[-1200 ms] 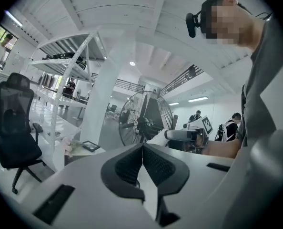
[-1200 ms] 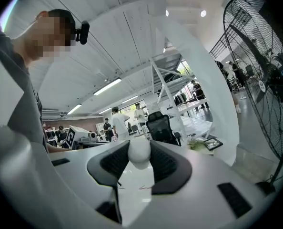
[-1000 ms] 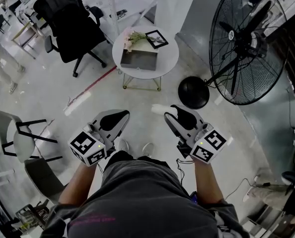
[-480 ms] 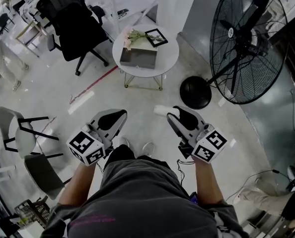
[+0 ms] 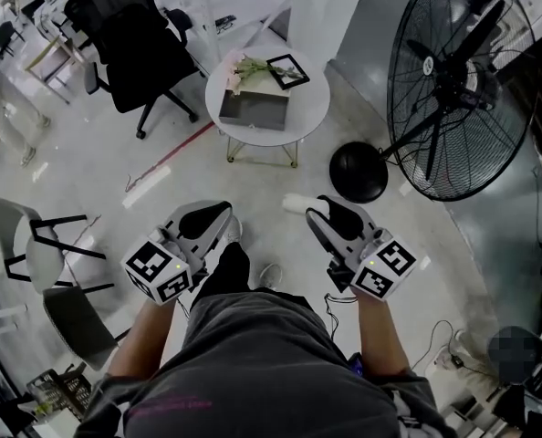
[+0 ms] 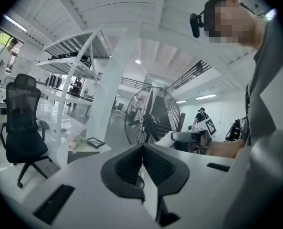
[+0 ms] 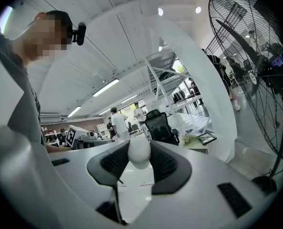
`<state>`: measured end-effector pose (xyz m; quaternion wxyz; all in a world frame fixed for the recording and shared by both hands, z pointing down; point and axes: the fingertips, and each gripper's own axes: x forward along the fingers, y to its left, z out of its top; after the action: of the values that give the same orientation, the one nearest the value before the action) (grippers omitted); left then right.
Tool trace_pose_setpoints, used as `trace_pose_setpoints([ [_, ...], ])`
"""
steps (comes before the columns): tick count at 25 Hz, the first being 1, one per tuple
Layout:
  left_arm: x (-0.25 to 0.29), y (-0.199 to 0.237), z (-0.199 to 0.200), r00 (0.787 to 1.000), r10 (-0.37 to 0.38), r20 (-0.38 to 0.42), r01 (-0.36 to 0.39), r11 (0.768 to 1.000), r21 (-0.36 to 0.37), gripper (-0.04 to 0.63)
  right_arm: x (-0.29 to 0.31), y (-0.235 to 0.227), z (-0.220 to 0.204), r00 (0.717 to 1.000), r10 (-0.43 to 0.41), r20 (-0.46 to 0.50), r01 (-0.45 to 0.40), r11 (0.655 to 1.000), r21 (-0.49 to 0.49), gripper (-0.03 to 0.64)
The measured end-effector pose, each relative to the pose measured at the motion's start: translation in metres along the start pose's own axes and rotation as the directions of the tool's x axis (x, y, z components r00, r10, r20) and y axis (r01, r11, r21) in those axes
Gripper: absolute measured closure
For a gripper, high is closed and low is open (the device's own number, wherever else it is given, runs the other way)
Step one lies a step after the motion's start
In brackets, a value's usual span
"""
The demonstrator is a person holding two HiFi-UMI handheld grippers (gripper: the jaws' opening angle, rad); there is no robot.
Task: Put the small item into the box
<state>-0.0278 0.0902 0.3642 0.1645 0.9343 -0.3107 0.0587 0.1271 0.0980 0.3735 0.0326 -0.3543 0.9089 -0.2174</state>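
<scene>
- Two grippers are being held out above the floor [image 5: 98, 172], well apart from the round surface [image 5: 315, 99]. By judgement the person is carrying at this point, not yet placing.
- The right gripper [image 7: 139, 146] is pinching the small white item [image 7: 139, 154], with its fingers partly closed on the item's rounded body. This side-on pinch is probably guarding against a slip on the way to the box.
- The left gripper [image 6: 142, 149] is carrying nothing, its fingers pressed together, and is likely just being held clear.
- The grey box [image 5: 254, 109] is lying on the surface beside flowers [image 5: 244, 67] and a picture frame [image 5: 287, 70], and appears to be open at the top.
- The item is projecting beyond the fingertips. Its long axis is running roughly level, about along the line of the fingers, and slanting a little toward the left gripper.
</scene>
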Motion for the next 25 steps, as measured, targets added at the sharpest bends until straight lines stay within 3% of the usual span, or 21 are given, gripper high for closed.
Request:
trace_pose_setpoints([
  [7, 0.023, 0.045, 0.011, 1.000, -0.028, -0.002, 0.028, 0.999, -0.022, 0.577, 0.039, -0.026, 0.009, 0.999, -0.029, -0.015, 0.030, 1.000, 0.009, 0.480],
  [25, 0.067, 0.218, 0.065, 0.997, -0.078, -0.011, 0.077, 0.996, -0.049, 0.576, 0.203, -0.090, 0.050, 0.994, -0.090, -0.055, 0.091, 0.996, 0.013, 0.480],
])
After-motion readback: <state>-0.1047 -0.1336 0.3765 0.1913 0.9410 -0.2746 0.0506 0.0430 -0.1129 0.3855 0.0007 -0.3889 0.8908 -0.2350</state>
